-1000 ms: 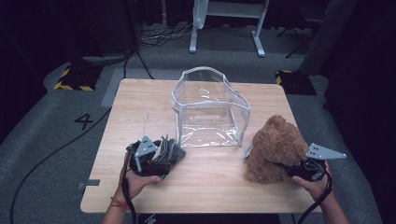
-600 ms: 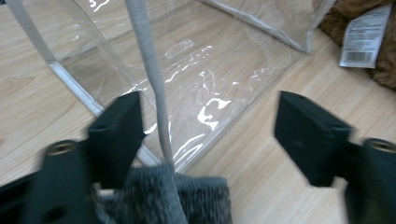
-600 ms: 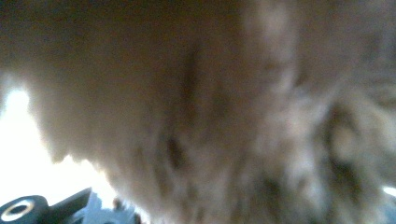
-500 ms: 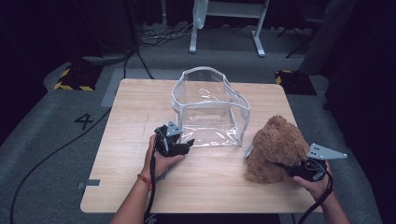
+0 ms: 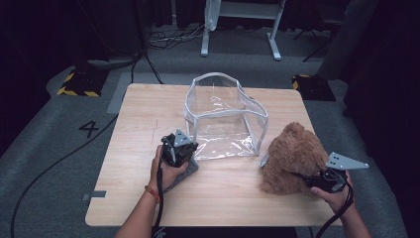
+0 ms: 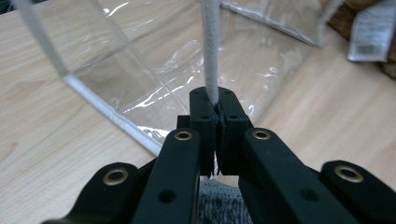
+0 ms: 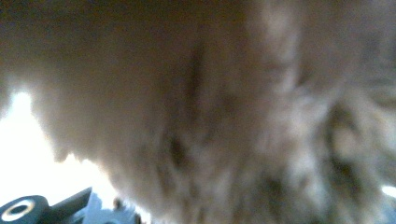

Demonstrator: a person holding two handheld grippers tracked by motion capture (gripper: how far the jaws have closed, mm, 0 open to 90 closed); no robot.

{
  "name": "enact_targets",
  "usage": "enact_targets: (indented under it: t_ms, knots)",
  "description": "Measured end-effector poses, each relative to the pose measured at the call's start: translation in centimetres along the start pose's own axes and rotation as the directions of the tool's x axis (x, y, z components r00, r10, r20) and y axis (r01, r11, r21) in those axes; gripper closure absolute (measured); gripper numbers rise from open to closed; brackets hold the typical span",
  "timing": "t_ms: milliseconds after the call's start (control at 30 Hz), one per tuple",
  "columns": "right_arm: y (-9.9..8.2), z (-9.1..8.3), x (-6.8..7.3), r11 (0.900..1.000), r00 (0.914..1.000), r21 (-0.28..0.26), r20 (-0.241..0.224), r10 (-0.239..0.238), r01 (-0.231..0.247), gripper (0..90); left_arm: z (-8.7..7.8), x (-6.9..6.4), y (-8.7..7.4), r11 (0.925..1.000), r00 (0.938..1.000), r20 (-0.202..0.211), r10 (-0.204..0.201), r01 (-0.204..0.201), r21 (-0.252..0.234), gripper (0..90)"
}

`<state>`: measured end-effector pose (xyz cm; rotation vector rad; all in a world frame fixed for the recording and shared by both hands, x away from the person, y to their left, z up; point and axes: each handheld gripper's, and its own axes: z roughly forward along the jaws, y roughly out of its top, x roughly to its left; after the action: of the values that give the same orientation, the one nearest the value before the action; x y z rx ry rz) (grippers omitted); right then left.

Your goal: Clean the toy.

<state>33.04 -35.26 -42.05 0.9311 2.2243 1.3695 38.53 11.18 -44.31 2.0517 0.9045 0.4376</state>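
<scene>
1. Clear plastic bag (image 5: pixel 225 119) stands open-topped on the far-centre of the wooden table (image 5: pixel 133 119); its white piped edge (image 6: pixel 211 46) runs down the near-left corner.
2. Change: my left gripper (image 5: pixel 179 148), a second ago well to the near left of the bag, is now against that near-left corner. My left jaws have just been closing, and in the left gripper view they pinch the piped edge between the pads, almost no gap left.
3. A grey knit cloth (image 5: pixel 184 171) lies on the table under my left hand (image 5: pixel 166 171).
4. Brown teddy bear (image 5: pixel 292 158) sits near the right edge of the table, just beside the bag's near-right corner, not inside it.
5. My right gripper (image 5: pixel 309 177) is buried in the bear's fur from the near right; jaws partly apart, apparently gripping plush, though the right gripper view gives blurred fur (image 7: pixel 224 107).
6. Judgement: bag is now anchored at one corner, so the bear can go in without the bag sliding. Risk: soft walls folding inward.
</scene>
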Motion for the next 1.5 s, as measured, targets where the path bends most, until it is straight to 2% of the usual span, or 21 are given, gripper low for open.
enact_targets:
  t_ms: [133, 300, 433, 567, 633, 700, 767, 833, 900, 933, 967, 1000, 1033, 1100, 1133, 1200, 1267, 1300, 1400, 1500]
  knots:
    - [-0.1, -0.2, -0.2, 1.0, 0.9999, -0.003, 0.015, 0.006, -0.005, 47.8, -0.7, -1.2, -0.7, 0.9998, 0.9995, 0.022, 0.021, -0.021, -0.008, 87.0]
    - [-0.1, -0.3, -0.3, 1.0, 0.9996, -0.009, 0.028, 0.005, -0.005, 48.0, -1.7, -2.7, -1.5, 0.9991, 0.9967, 0.07, 0.041, -0.04, -0.017, 87.0]
    - [-0.1, -0.3, -0.5, 0.9999, 0.9994, -0.01, 0.033, 0.014, -0.013, 48.0, -2.5, -3.8, -1.9, 0.9978, 0.9941, 0.086, 0.065, -0.066, 0.0, 86.8]
    - [0.0, -0.2, -0.5, 0.9999, 0.9991, -0.009, 0.041, 0.007, -0.007, 47.9, -3.1, -4.8, -2.6, 0.9982, 0.9915, 0.115, 0.061, -0.06, -0.007, 86.6]
    - [0.0, -0.2, -0.5, 1.0, 0.9991, -0.007, 0.042, 0.007, -0.007, 47.9, -3.3, -5.3, -2.6, 0.997, 0.9901, 0.118, 0.077, -0.077, -0.002, 84.9]
    - [0.0, -0.1, -0.5, 1.0, 0.9991, -0.005, 0.043, 0.006, -0.006, 47.9, -3.4, -5.6, -2.7, 0.9971, 0.9869, 0.142, 0.076, -0.076, 0.001, 83.4]
    - [0.1, -0.1, -0.6, 1.0, 0.9991, -0.006, 0.043, 0.007, -0.006, 47.9, -3.4, -5.9, -2.8, 0.9966, 0.9841, 0.16, 0.076, -0.08, 0.017, 76.6]
    - [0.1, -0.1, -0.6, 1.0, 0.9992, -0.005, 0.041, 0.005, -0.004, 47.8, -3.7, -6.1, -2.8, 0.9953, 0.9835, 0.16, 0.084, -0.091, 0.034, 61.6]
    - [0.1, -0.1, -0.7, 1.0, 0.9992, -0.005, 0.04, 0.005, -0.005, 47.8, -4.4, -6.3, -3.1, 0.9933, 0.9833, 0.151, 0.101, -0.108, 0.04, 51.8]
    - [0.1, -0.1, -0.7, 1.0, 0.9992, -0.005, 0.039, 0.007, -0.006, 47.8, -4.6, -6.3, -3.4, 0.9929, 0.9842, 0.147, 0.098, -0.107, 0.052, 44.4]
    - [0.1, -0.1, -0.7, 1.0, 0.9993, -0.006, 0.036, 0.008, -0.008, 47.7, -4.7, -6.3, -3.7, 0.9899, 0.9851, 0.139, 0.101, -0.113, 0.085, 34.1]
    - [0.0, -0.1, -0.7, 0.9999, 0.9994, -0.006, 0.034, 0.01, -0.01, 47.6, -4.9, -6.4, -4.0, 0.9891, 0.9878, 0.117, 0.103, -0.114, 0.093, 26.9]
    - [0.0, -0.1, -0.7, 0.9999, 0.9994, -0.006, 0.033, 0.013, -0.013, 47.6, -5.1, -6.3, -4.4, 0.9893, 0.99, 0.101, 0.099, -0.108, 0.097, 24.7]
    - [0.0, -0.1, -0.8, 0.9999, 0.9994, -0.006, 0.032, 0.014, -0.014, 47.4, -5.6, -5.8, -5.1, 0.9922, 0.9916, 0.104, 0.076, -0.086, 0.09, 17.9]
    - [0.0, -0.2, -0.8, 0.9999, 0.9994, -0.006, 0.033, 0.015, -0.014, 47.3, -6.0, -5.4, -5.5, 0.9941, 0.9925, 0.104, 0.064, -0.072, 0.08, 16.9]
    - [0.0, -0.2, -0.8, 0.9999, 0.9993, -0.006, 0.033, 0.016, -0.016, 47.2, -6.6, -5.0, -6.2, 0.9941, 0.994, 0.085, 0.069, -0.076, 0.078, 17.1]
    - [0.0, -0.1, -0.8, 0.9999, 0.9993, -0.006, 0.032, 0.016, -0.016, 47.1, -7.0, -4.6, -6.9, 0.9932, 0.9903, 0.105, 0.091, -0.098, 0.063, 17.1]
    - [0.0, -0.1, -0.8, 0.9999, 0.9993, -0.004, 0.032, 0.017, -0.017, 47.2, -7.0, -4.5, -7.3, 0.9918, 0.9883, 0.117, 0.097, -0.106, 0.071, 17.1]
    - [0.1, -0.1, -0.7, 0.9999, 0.9993, -0.008, 0.034, 0.015, -0.015, 47.7, -6.7, -3.9, -8.5, 0.986, 0.9875, 0.106, 0.116, -0.128, 0.107, 18.1]
    - [-0.1, -0.2, -0.5, 0.9995, 0.9986, -0.031, 0.053, 0.011, -0.009, 49.7, -6.5, -3.4, -9.0, 0.9926, 0.9877, 0.137, 0.076, -0.088, 0.084, 19.3]
